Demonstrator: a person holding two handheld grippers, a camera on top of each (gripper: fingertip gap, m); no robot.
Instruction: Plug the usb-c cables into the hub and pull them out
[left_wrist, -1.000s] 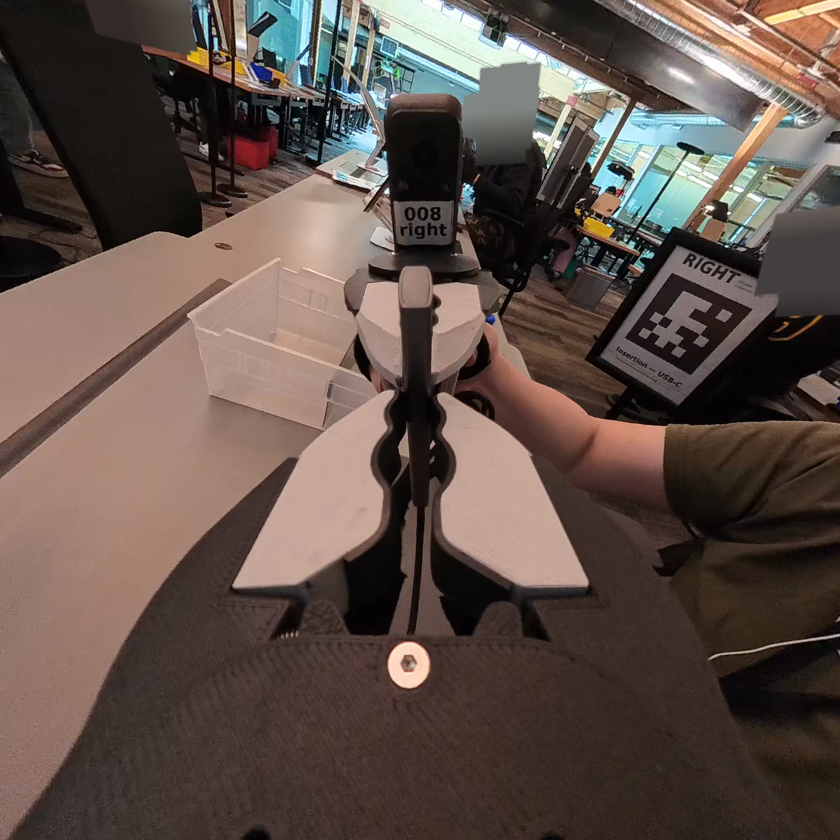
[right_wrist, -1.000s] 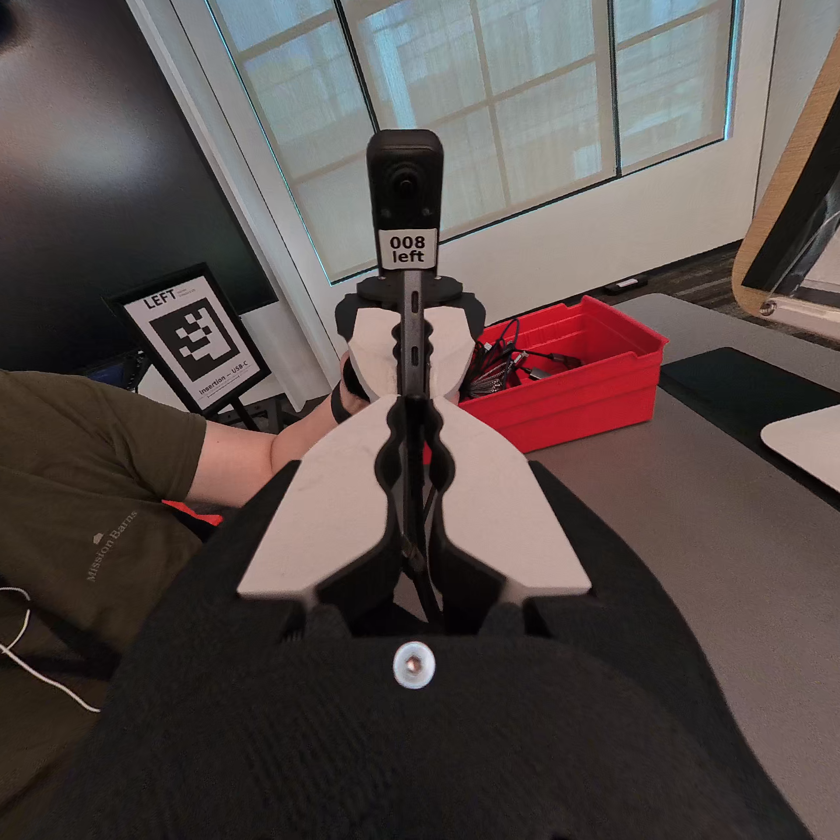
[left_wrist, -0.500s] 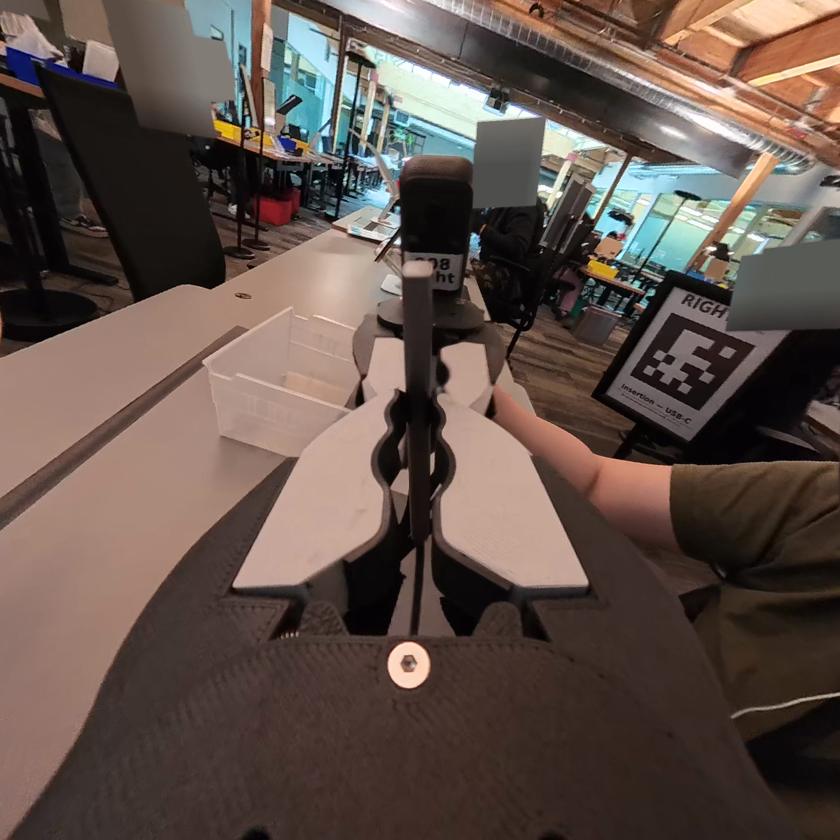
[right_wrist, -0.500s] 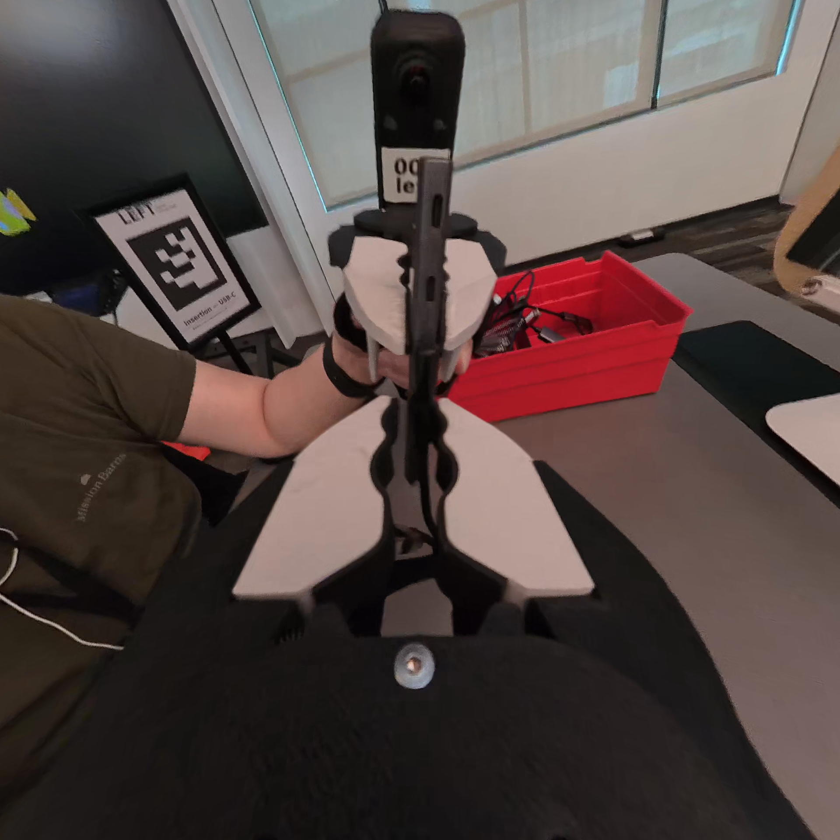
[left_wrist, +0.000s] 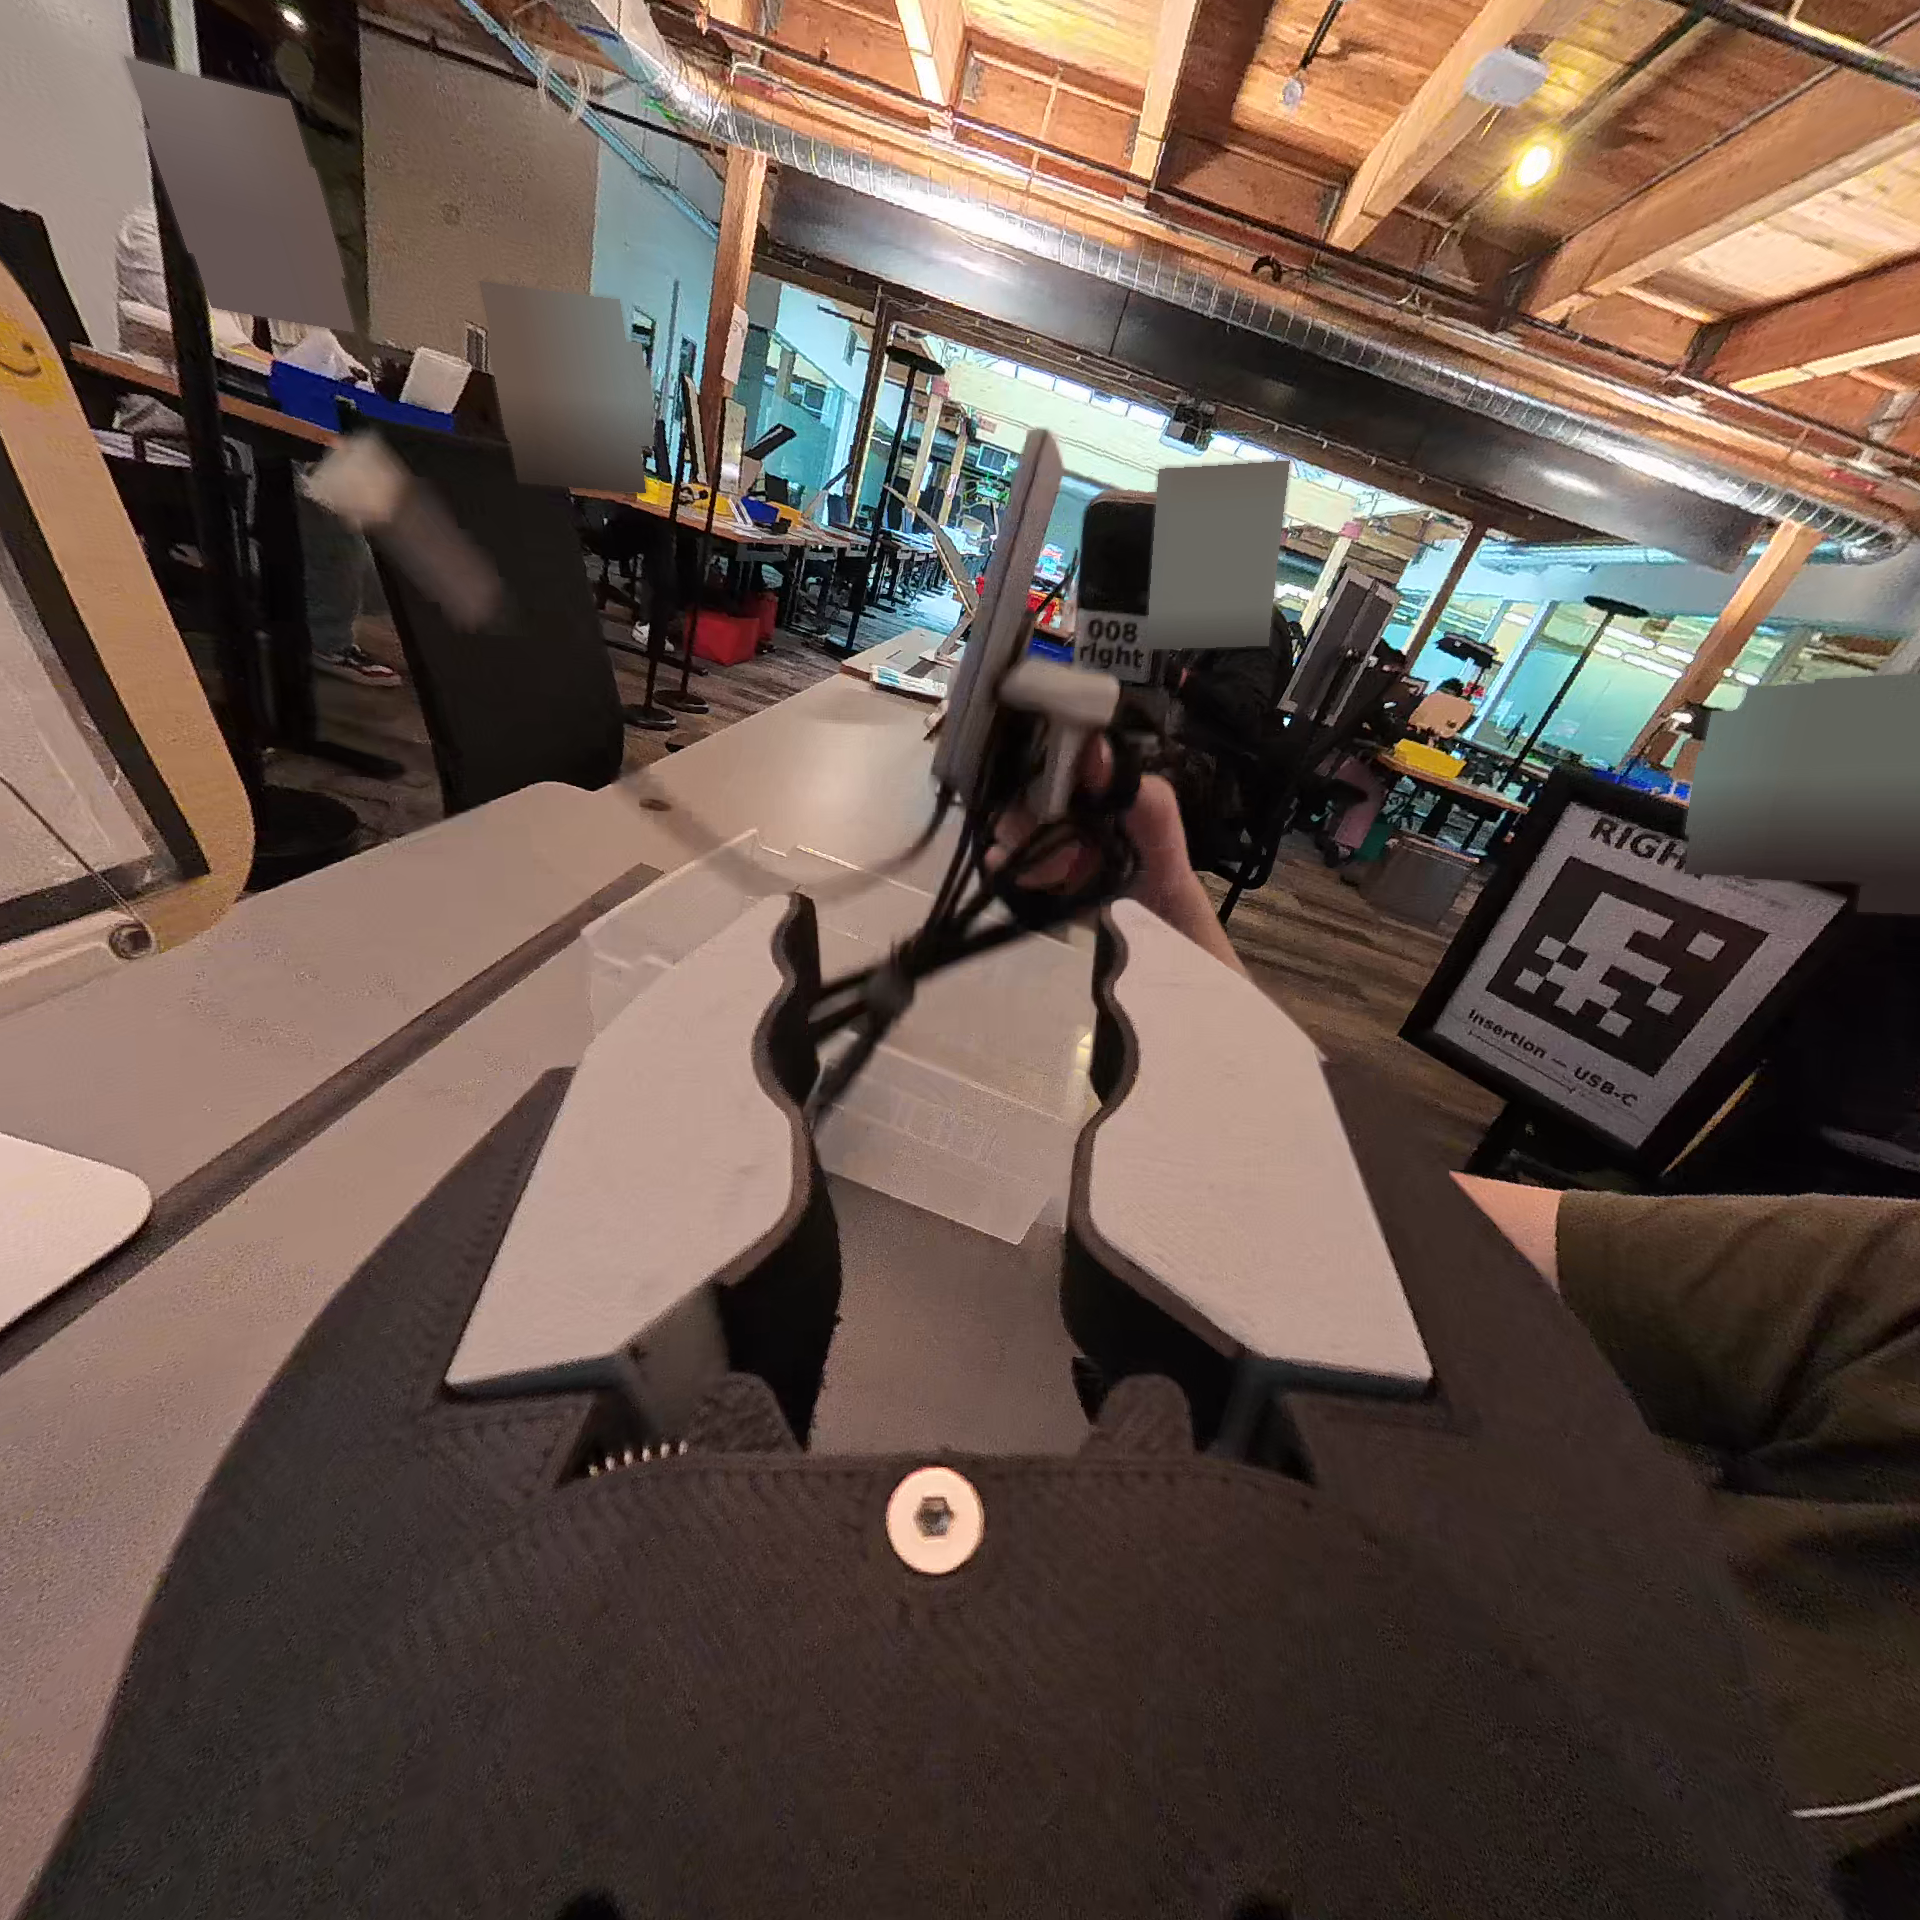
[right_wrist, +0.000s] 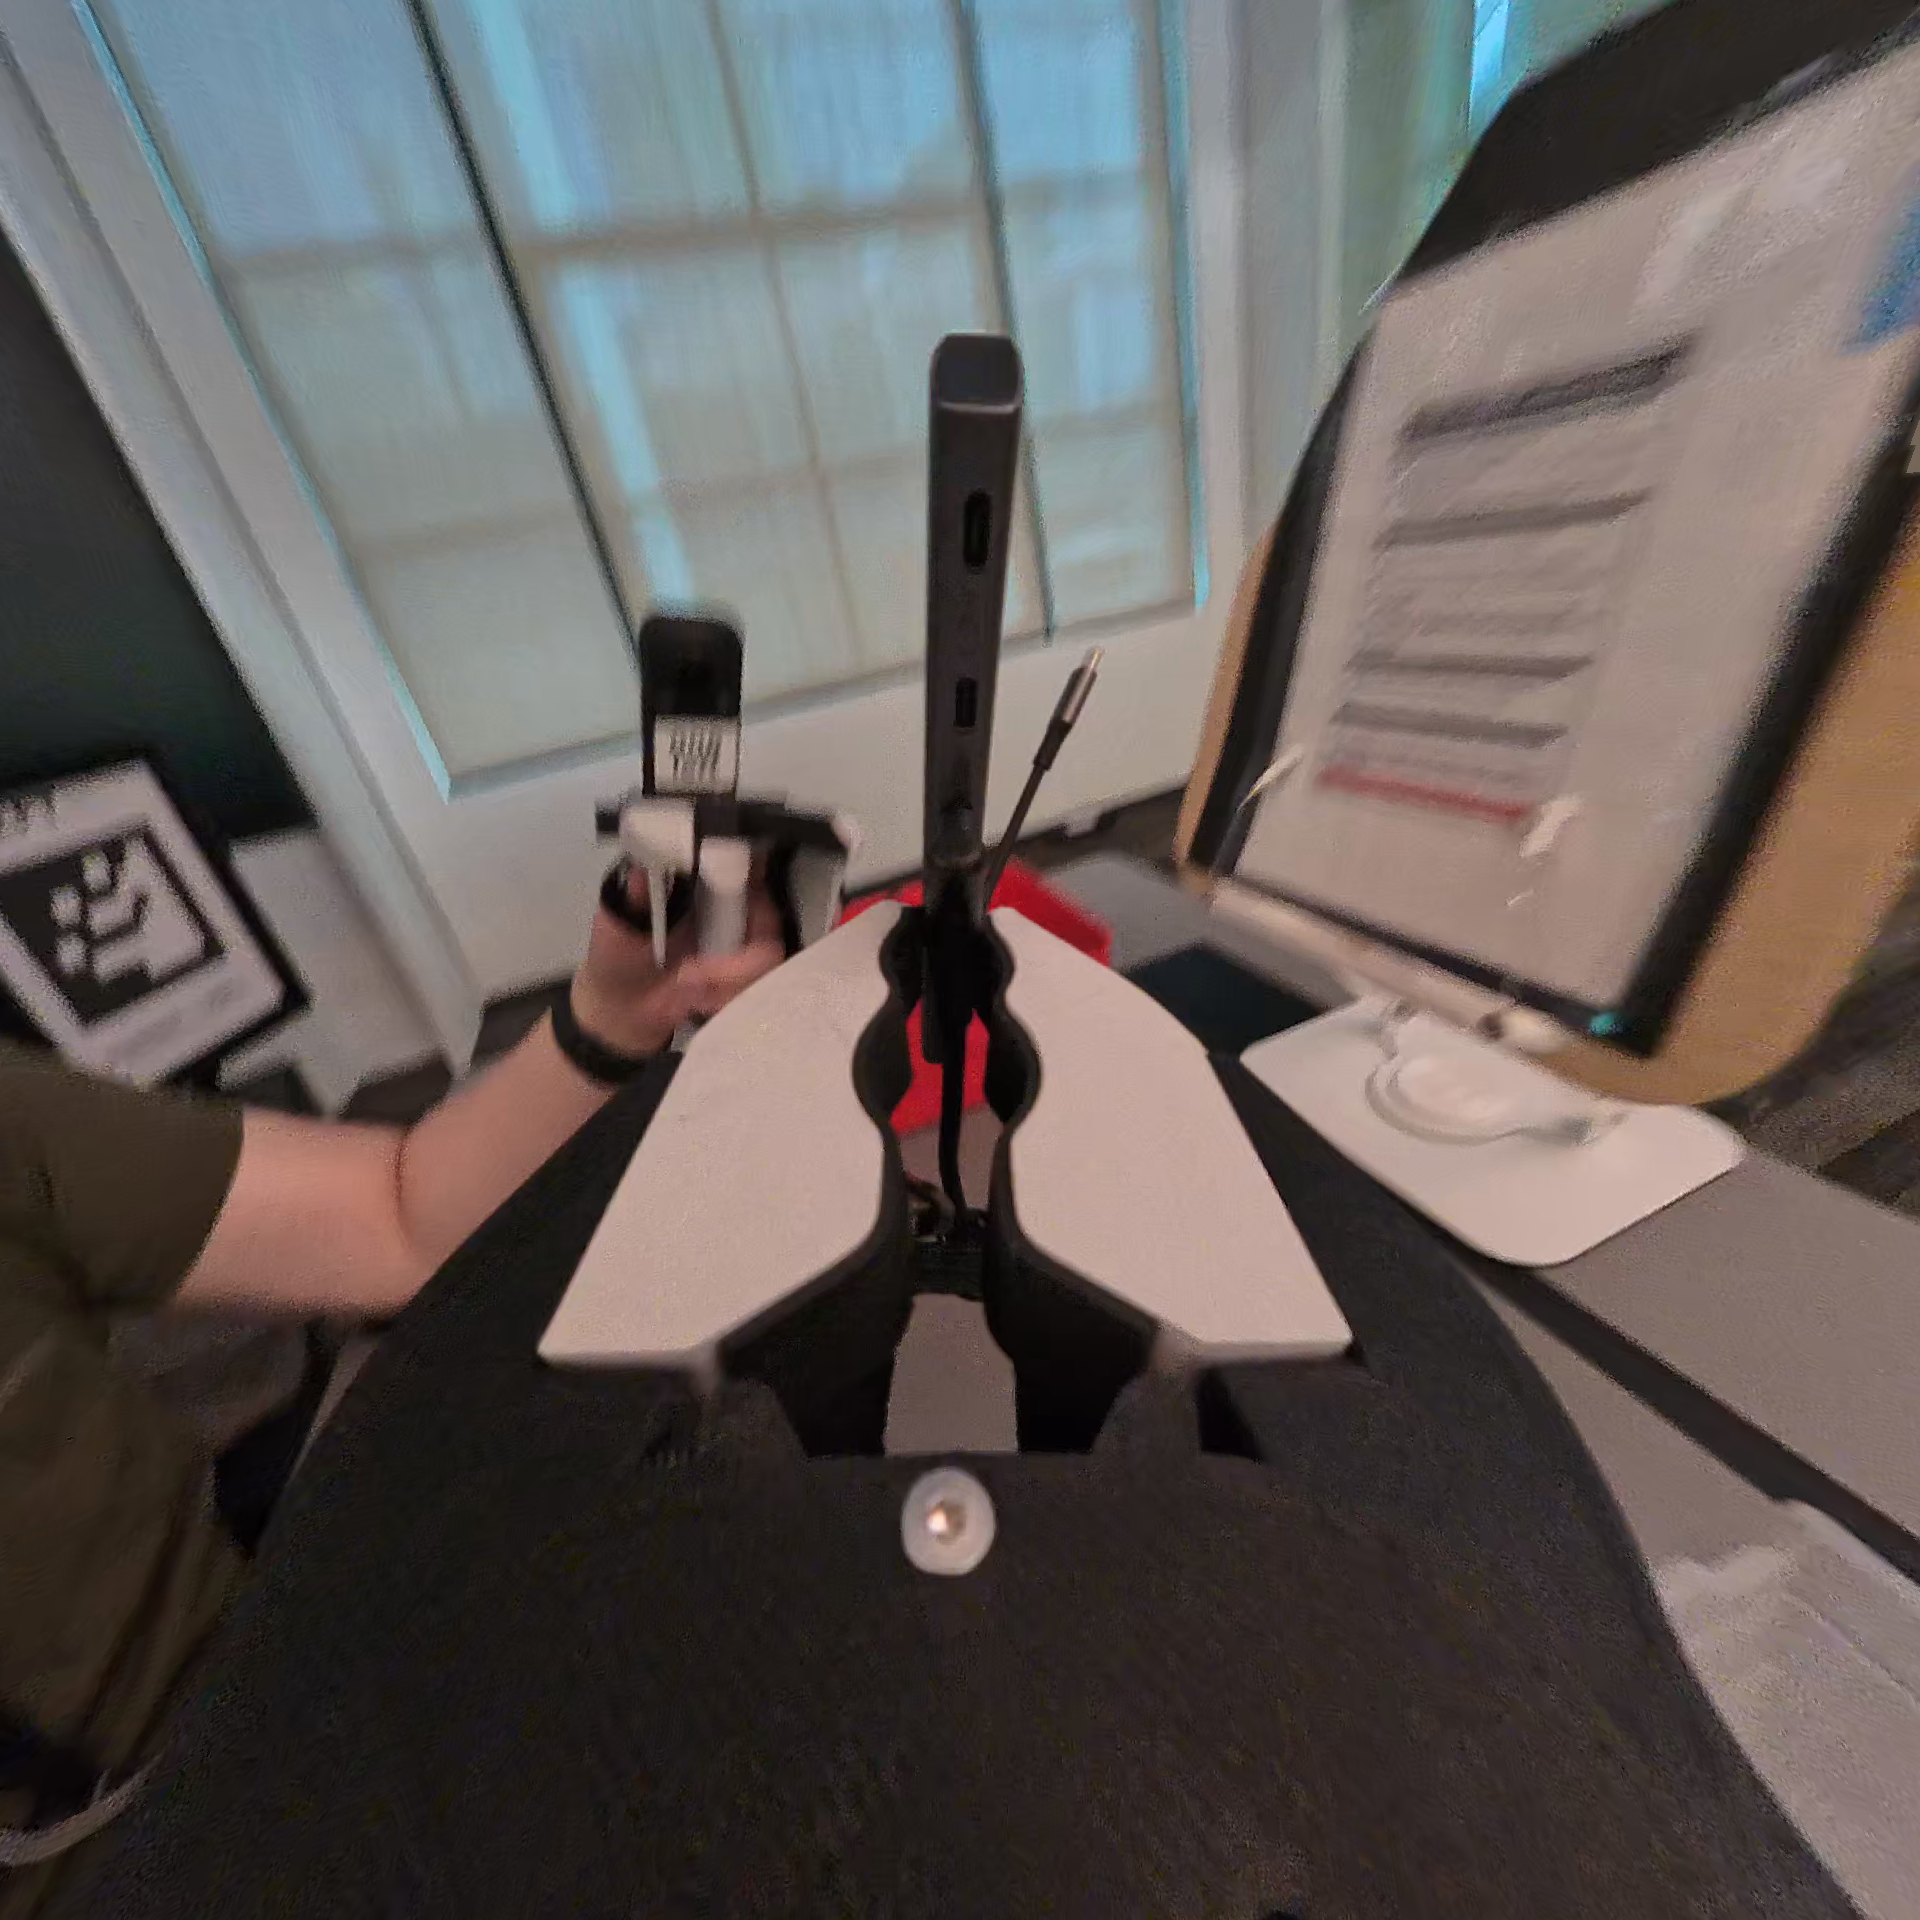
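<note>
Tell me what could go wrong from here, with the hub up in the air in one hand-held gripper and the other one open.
1. Only the right hand-held gripper holds the hub, pinched low at its cable end, so it may twist or slip.
2. A loose cable plug sticks up beside the hub; it could snag on the next move.
3. The left hand-held gripper is open with black cables hanging between its fingers, so closing now might catch them.

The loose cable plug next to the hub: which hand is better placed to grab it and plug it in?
Left. The right gripper is shut on the hub, holding it upright, so it is busy. The left gripper is open and empty, free to take the loose cable plug.
</note>
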